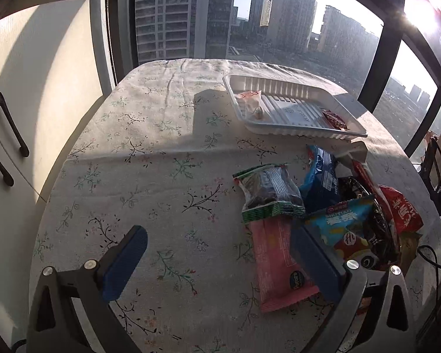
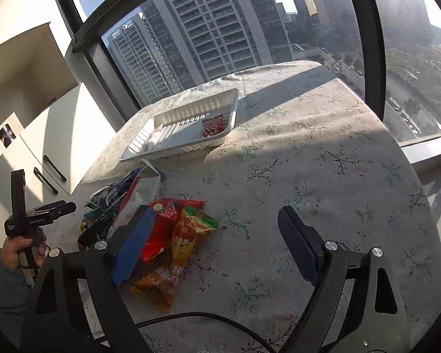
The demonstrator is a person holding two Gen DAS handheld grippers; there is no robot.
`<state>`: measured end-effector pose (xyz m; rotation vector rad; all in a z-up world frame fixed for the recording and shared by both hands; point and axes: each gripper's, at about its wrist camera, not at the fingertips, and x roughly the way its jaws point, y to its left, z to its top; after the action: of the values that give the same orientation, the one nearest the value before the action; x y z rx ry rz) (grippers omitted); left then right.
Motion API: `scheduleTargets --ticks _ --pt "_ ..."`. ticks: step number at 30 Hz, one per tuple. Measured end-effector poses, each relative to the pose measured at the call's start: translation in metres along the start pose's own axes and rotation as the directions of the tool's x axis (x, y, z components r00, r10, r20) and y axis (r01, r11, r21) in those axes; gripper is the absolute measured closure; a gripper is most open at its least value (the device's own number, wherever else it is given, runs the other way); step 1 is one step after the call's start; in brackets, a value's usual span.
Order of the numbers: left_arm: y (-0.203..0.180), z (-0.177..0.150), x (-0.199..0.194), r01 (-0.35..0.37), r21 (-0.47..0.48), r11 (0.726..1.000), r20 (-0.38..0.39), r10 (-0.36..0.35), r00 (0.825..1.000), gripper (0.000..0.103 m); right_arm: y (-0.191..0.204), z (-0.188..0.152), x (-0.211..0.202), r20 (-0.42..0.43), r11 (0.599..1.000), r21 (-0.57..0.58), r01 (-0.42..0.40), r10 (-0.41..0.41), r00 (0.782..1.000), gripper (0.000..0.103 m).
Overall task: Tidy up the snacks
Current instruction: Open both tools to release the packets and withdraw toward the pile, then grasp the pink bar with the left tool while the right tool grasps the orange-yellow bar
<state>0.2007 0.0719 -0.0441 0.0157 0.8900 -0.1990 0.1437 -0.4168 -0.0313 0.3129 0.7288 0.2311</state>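
A white plastic tray (image 1: pixel 288 88) lies at the far side of the table, holding a clear packet (image 1: pixel 251 101) and a small red packet (image 1: pixel 334 120). A pile of snack packets lies nearer: a green-edged dark packet (image 1: pixel 269 192), a pink bar (image 1: pixel 277 260), a blue packet (image 1: pixel 323 176), a light blue packet (image 1: pixel 347 223). My left gripper (image 1: pixel 217 248) is open and empty just above the table, its right finger over the pink bar. My right gripper (image 2: pixel 216 229) is open and empty over red and orange packets (image 2: pixel 173 235). The tray (image 2: pixel 173 150) also shows there.
The table wears a floral cloth (image 1: pixel 150 153). White cabinets with dark handles (image 1: pixel 11 126) stand at the left. A large window (image 1: pixel 279 14) is behind the table. The left hand-held gripper (image 2: pixel 23 214) shows at the left of the right wrist view.
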Motion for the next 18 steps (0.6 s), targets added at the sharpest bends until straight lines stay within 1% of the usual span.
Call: scheduleTargets --ticks 2,5,6,10,13,15,18 --pt "-0.007 -0.01 0.001 -0.008 0.023 1.0 -0.013 0.008 1.0 0.001 -0.001 -0.016 -0.004 -0.003 1.0 0.007 0.008 -0.008 1.0 0.017" --pt "-0.007 -0.019 0.004 -0.012 0.013 1.0 -0.029 0.012 1.0 0.001 -0.004 -0.03 -0.009 -0.008 1.0 0.028 0.002 -0.002 1.0 0.017" --pt "-0.007 -0.019 0.004 -0.006 0.005 1.0 -0.027 0.006 1.0 0.003 -0.004 -0.032 -0.01 -0.006 0.999 0.032 0.002 -0.001 1.0 0.017" --pt "-0.009 -0.015 0.013 0.014 0.007 1.0 -0.055 -0.014 0.998 0.014 0.003 -0.038 -0.003 -0.013 1.0 0.013 0.006 -0.006 1.0 0.017" --pt "-0.02 -0.01 0.015 0.029 0.041 0.999 -0.069 -0.026 0.997 0.022 0.008 -0.039 -0.004 -0.013 1.0 -0.003 0.009 -0.009 1.0 0.017" --pt "-0.025 -0.006 0.014 0.031 0.058 0.998 -0.066 -0.027 0.997 0.022 0.01 -0.037 -0.004 -0.013 1.0 -0.006 0.004 -0.004 1.0 0.017" --pt "-0.027 0.0 0.022 0.026 0.073 0.997 -0.087 -0.019 0.996 0.022 0.011 -0.037 -0.003 -0.02 1.0 -0.002 0.004 -0.004 1.0 0.017"
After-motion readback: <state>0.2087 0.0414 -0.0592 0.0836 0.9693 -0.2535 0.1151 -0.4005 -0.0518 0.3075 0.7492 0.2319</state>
